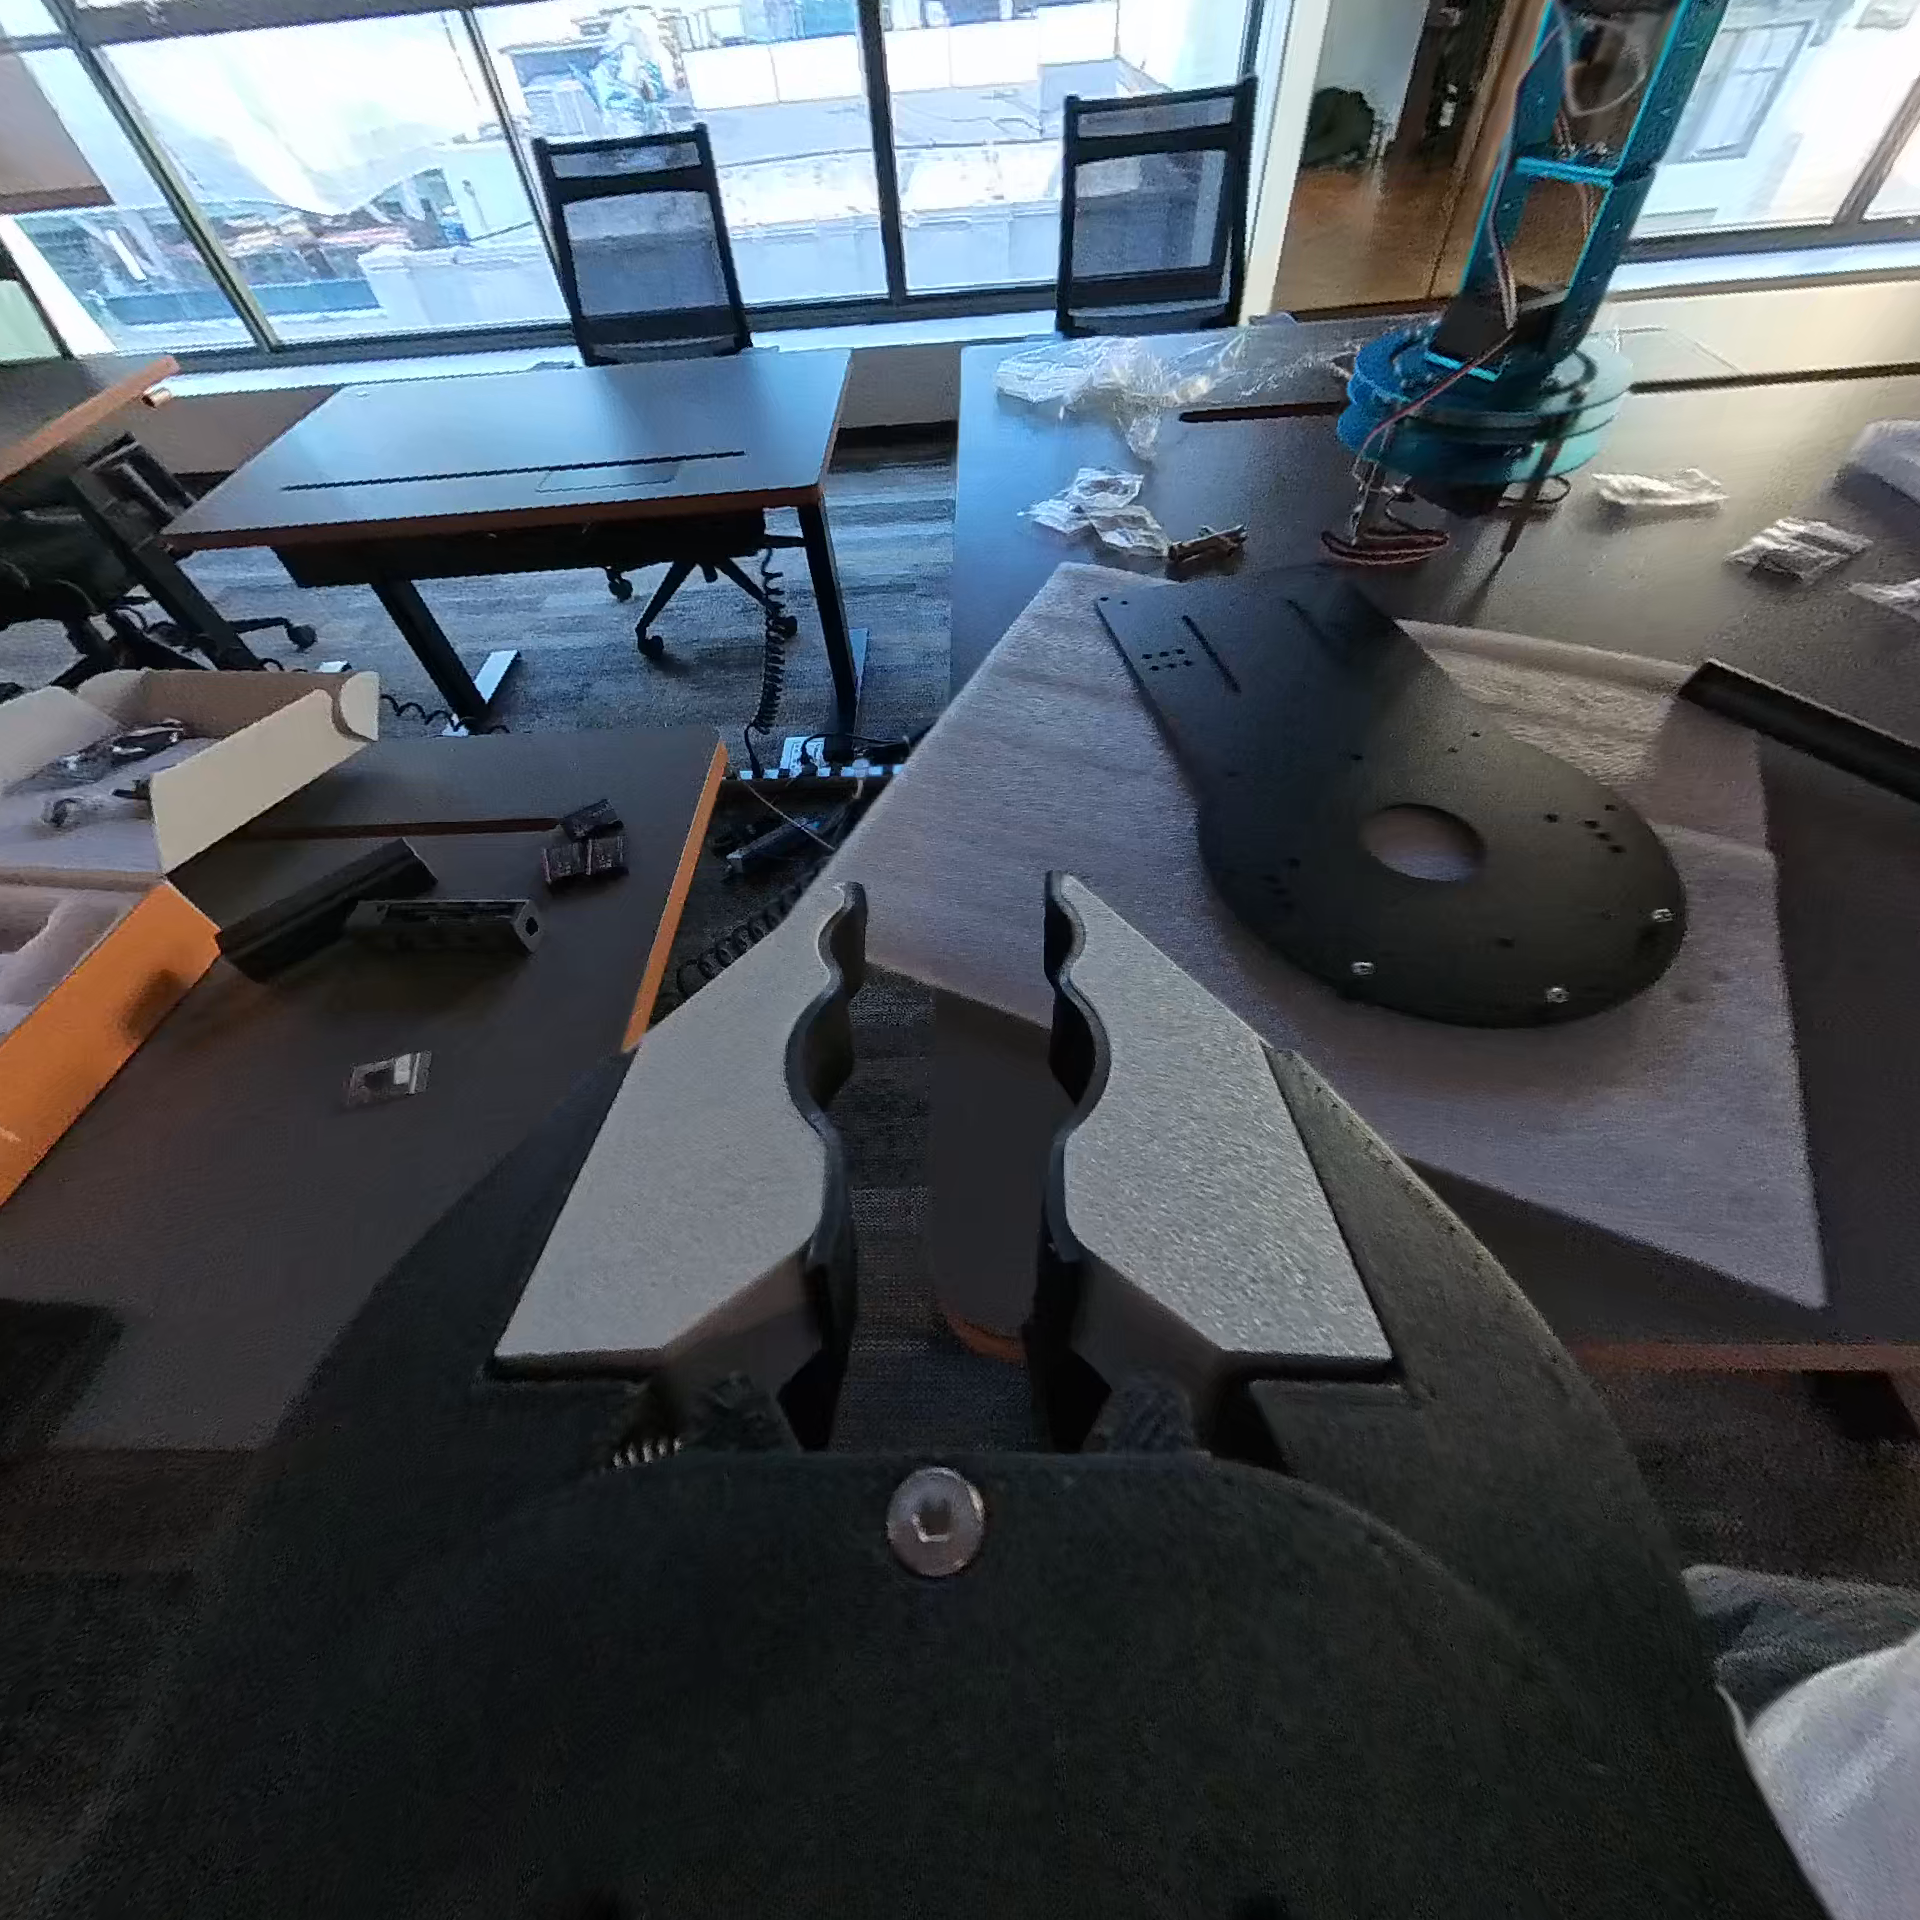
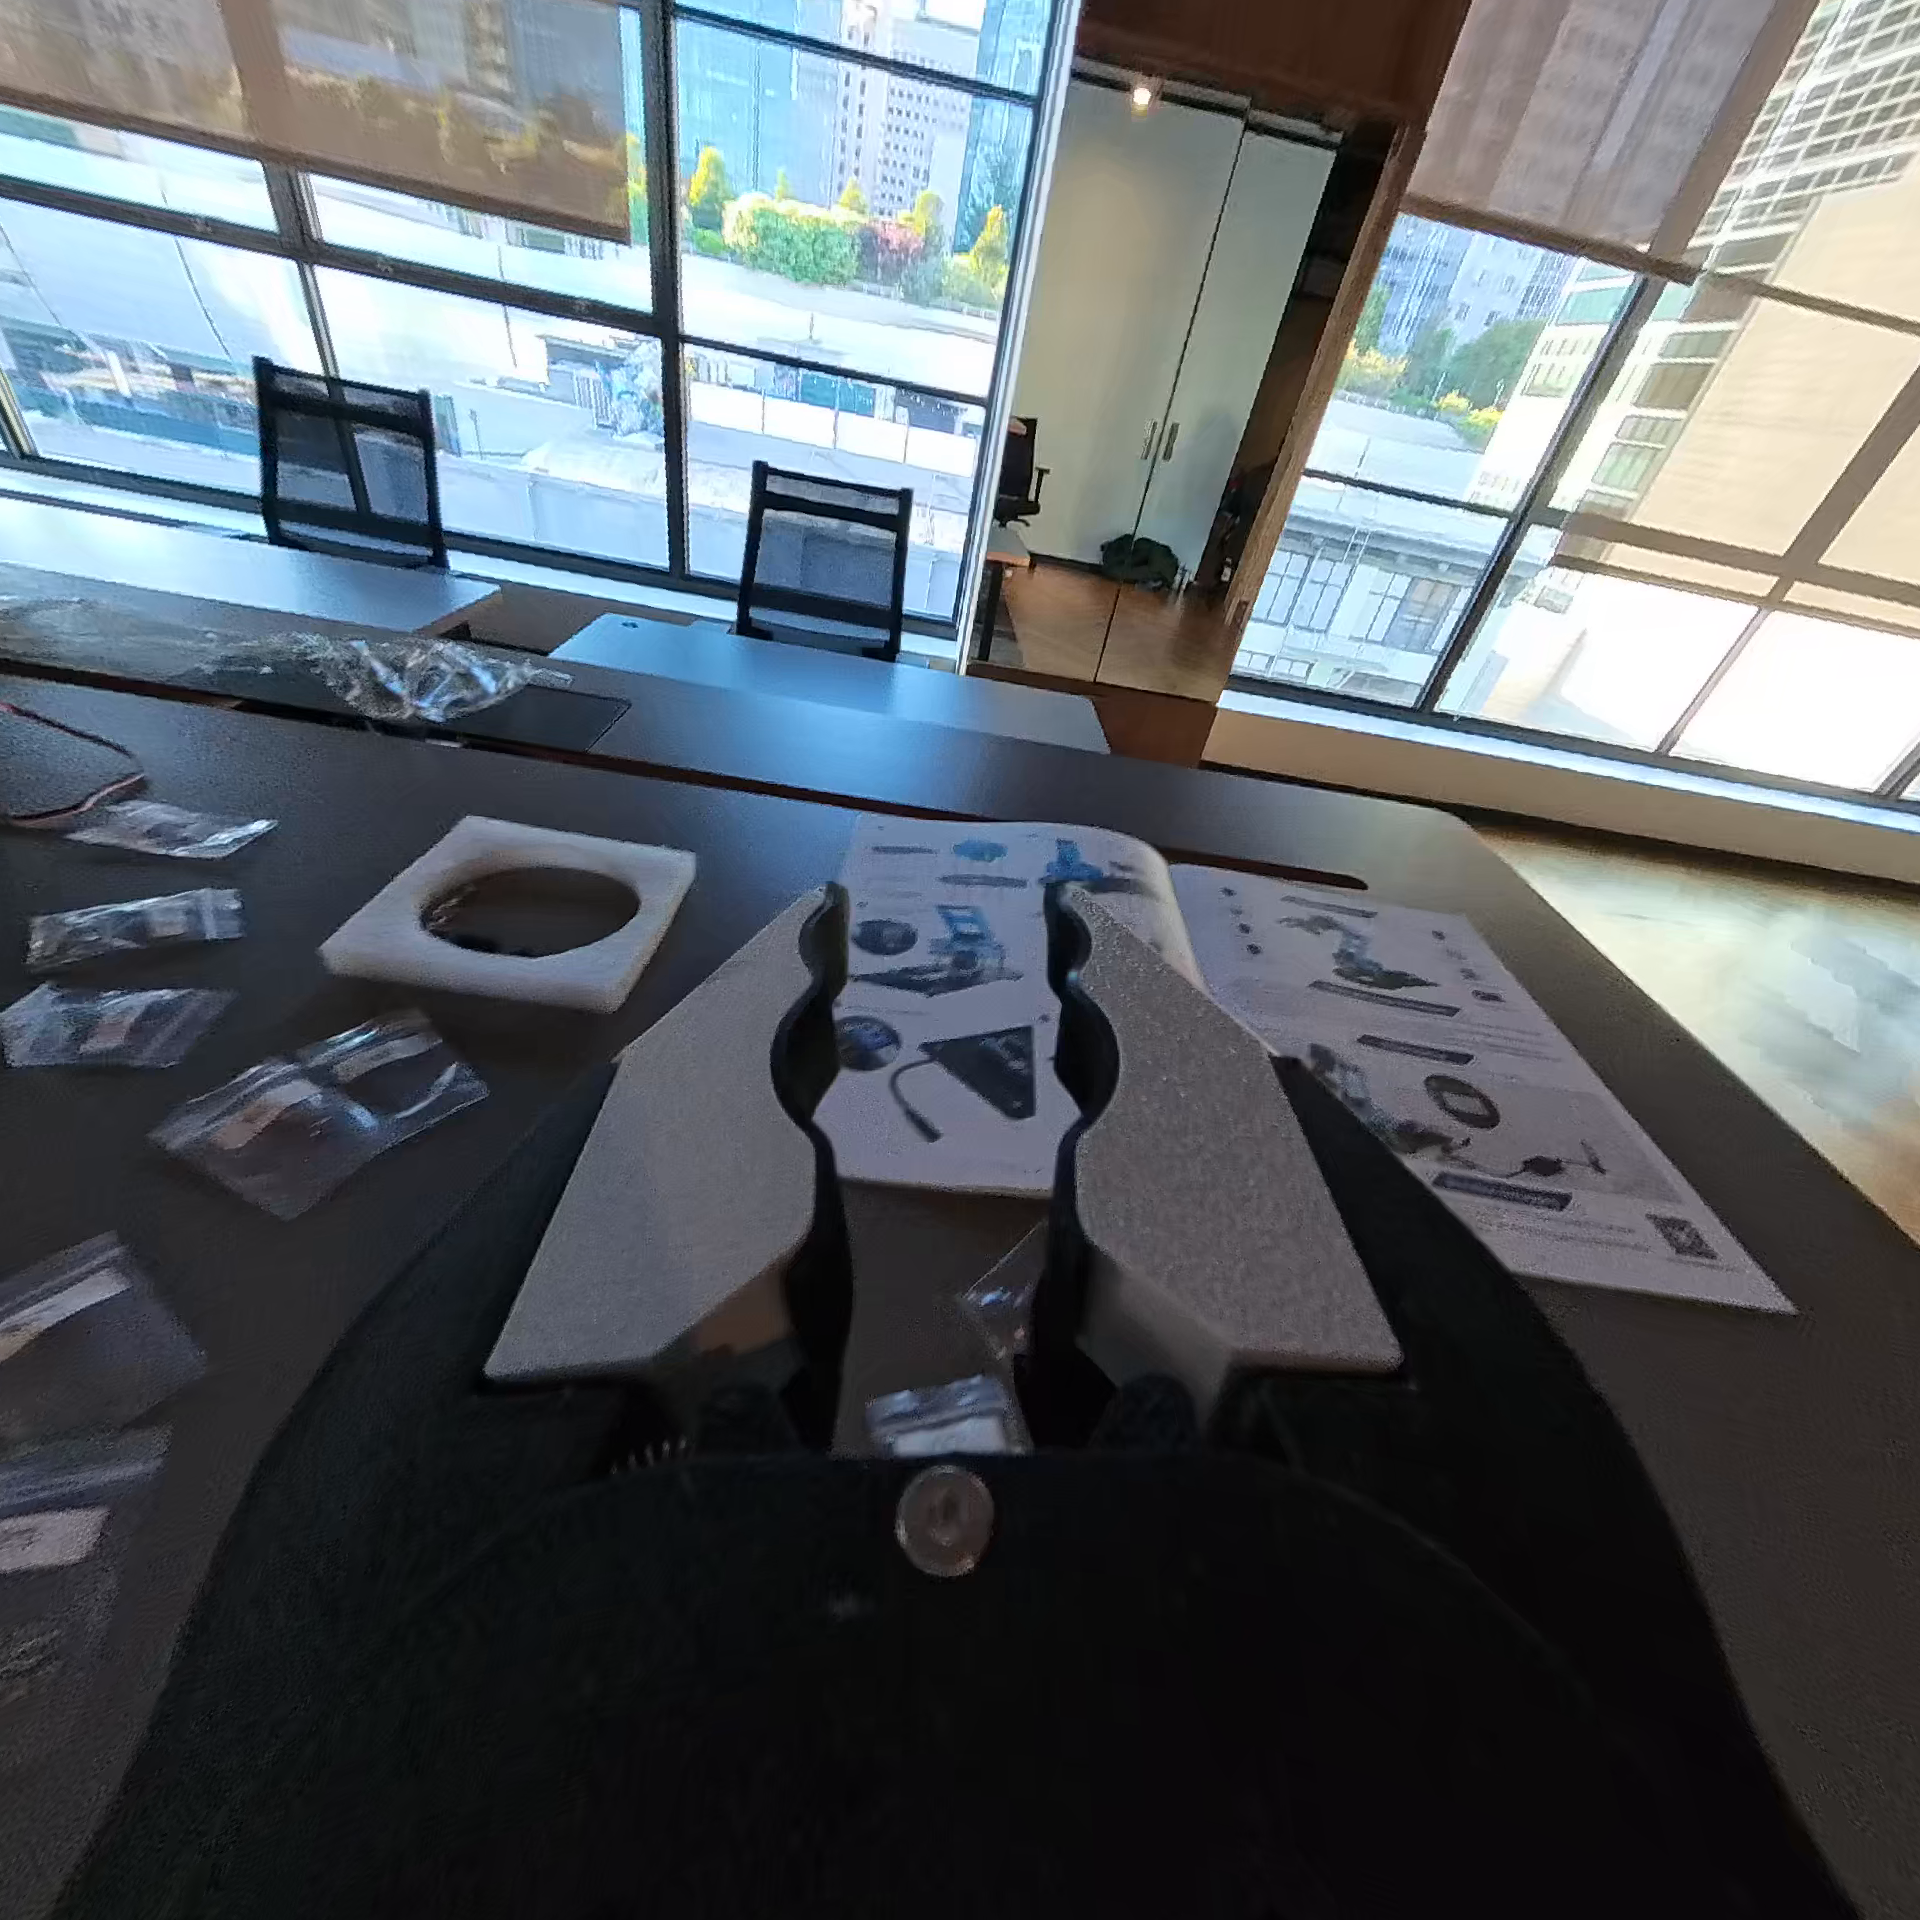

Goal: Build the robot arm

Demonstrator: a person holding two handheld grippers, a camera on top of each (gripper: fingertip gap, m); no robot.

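Above bench gap, left hand-held gripper jaws parted, empty, near black plate; right hand-held gripper parted, empty, over booklet.

A black plate with a round hole lies on grey foam sheet atop the dark desk — a teal arm assembly stands behind. An open booklet, a white foam ring-block and small plastic bags lie nearby — two black chairs by the windows.
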